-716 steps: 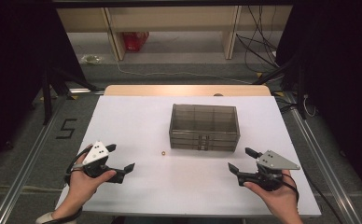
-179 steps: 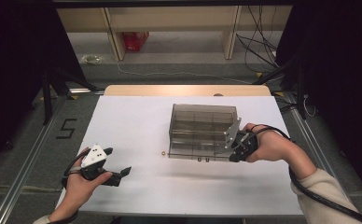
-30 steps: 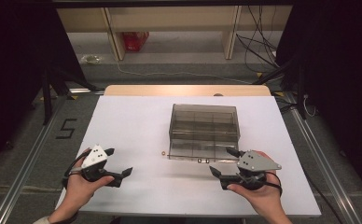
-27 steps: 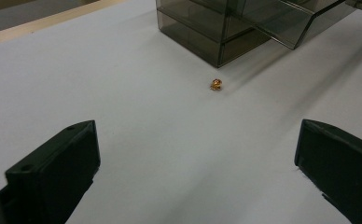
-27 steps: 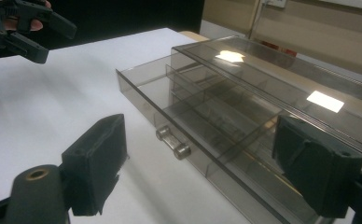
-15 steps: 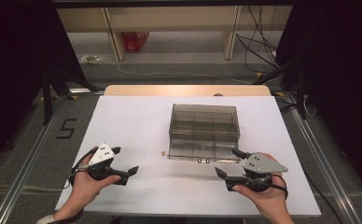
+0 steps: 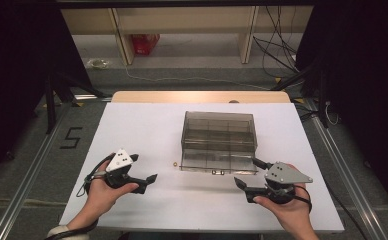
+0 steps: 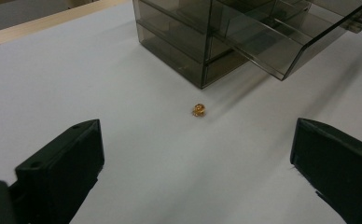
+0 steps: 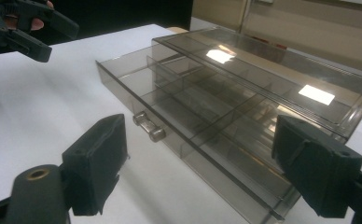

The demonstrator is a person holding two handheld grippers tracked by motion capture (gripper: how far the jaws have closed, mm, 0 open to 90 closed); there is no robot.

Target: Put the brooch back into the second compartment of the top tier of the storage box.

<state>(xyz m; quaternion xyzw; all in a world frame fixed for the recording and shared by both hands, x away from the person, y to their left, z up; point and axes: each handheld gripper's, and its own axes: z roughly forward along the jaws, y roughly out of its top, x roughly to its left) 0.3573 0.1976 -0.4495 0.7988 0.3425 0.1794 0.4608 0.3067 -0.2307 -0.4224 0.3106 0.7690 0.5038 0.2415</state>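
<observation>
White tabletop (image 7: 147, 125) carries the work area; dark floor w/ cables and a shelf base lie beyond its far edge.

High view: compared w/ the frame approx. half a second back, the left gripper (image 7: 143, 173) sits a little nearer the table middle, jaws angled toward the small gold bead (image 7: 175, 163). Right gripper (image 7: 248, 174) has backed off slightly toward the person, clear of the drawer box (image 7: 219, 135). Bottom drawer (image 7: 217, 164) stands pulled out; at the start of the recording it was shut. Judgement: opening step is complete, pick-up of the bead is the step in hand. Bead lies ahead of the left gripper, just beside the drawer's front left corner, not touching it.

Left gripper view: both jaws wide apart, nothing between them. Bead (image 8: 199, 109) lies ahead on the centreline between the jaws, on bare table. It is tiny, roundish, amber-gold, shiny, w/ irregular facets; likely to roll or skid if pinched off-centre. Drawer box (image 8: 202, 42) stands beyond it; open drawer (image 8: 281, 42) overhangs ahead-right.

Right gripper view: jaws wide apart, empty. Drawer (image 9: 202, 135) lies directly ahead between them, smoked clear plastic, split by dividers into compartments, all appearing empty. Twin-stud handle (image 9: 149, 127) sits on the front wall, just beyond the left-hand jaw. Left gripper (image 9: 25, 28) shows far off, upper left, w/ a hand behind it.
</observation>
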